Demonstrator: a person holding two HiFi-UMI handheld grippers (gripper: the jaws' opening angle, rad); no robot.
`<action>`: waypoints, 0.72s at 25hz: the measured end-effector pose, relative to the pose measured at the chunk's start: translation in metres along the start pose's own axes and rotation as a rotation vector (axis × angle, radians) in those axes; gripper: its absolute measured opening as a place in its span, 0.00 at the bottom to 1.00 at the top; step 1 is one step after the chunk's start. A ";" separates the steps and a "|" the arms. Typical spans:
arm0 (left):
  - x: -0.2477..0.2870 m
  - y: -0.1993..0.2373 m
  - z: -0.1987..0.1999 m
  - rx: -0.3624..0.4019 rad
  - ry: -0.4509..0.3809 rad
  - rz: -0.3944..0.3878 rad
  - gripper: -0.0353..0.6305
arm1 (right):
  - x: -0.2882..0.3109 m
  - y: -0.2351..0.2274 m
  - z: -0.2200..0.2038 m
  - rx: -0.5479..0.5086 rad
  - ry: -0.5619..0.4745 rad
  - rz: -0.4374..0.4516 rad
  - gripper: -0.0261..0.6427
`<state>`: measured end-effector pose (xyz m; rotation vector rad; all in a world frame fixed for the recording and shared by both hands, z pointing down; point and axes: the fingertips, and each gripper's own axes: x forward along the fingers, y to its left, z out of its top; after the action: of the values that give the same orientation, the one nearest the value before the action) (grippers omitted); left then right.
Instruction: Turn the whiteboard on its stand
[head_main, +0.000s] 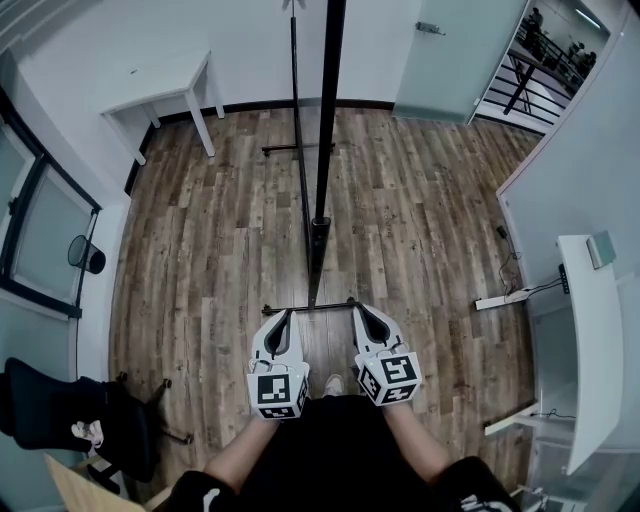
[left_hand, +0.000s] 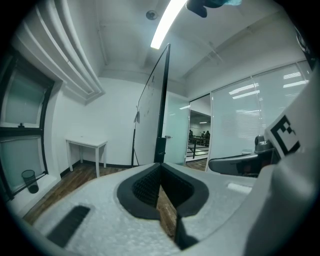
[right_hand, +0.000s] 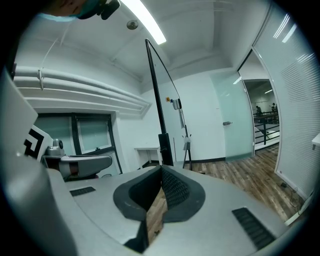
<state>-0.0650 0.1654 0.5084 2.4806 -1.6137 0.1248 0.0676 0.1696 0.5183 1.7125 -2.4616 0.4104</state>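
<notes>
The whiteboard (head_main: 327, 110) stands edge-on straight ahead of me, a thin black-framed panel on a black stand whose near foot bar (head_main: 310, 305) lies on the wood floor. My left gripper (head_main: 288, 315) and right gripper (head_main: 360, 309) are held side by side just short of that foot bar, one on each side of the board's edge, both shut with nothing between their pads. In the left gripper view the board's edge (left_hand: 163, 100) rises beyond the shut left gripper (left_hand: 160, 167). In the right gripper view the board (right_hand: 155, 85) rises beyond the shut right gripper (right_hand: 161, 169). Neither gripper touches the board.
A small white table (head_main: 165, 88) stands at the far left wall. A glass door (head_main: 455, 50) is at the far right. A power strip (head_main: 497, 299) lies on the floor beside a white desk (head_main: 590, 340) on the right. A black chair (head_main: 60, 415) sits near left.
</notes>
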 end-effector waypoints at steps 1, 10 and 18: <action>0.000 0.000 0.001 0.001 -0.002 -0.001 0.07 | 0.000 0.001 0.000 -0.002 0.002 0.001 0.05; -0.007 0.001 0.007 0.003 -0.017 -0.006 0.07 | -0.001 0.006 0.001 -0.008 0.000 0.003 0.05; -0.010 0.000 0.004 0.002 -0.015 -0.010 0.07 | -0.002 0.009 -0.001 -0.011 -0.002 0.004 0.06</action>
<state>-0.0691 0.1741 0.5030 2.4967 -1.6070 0.1068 0.0597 0.1751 0.5170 1.7049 -2.4646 0.3954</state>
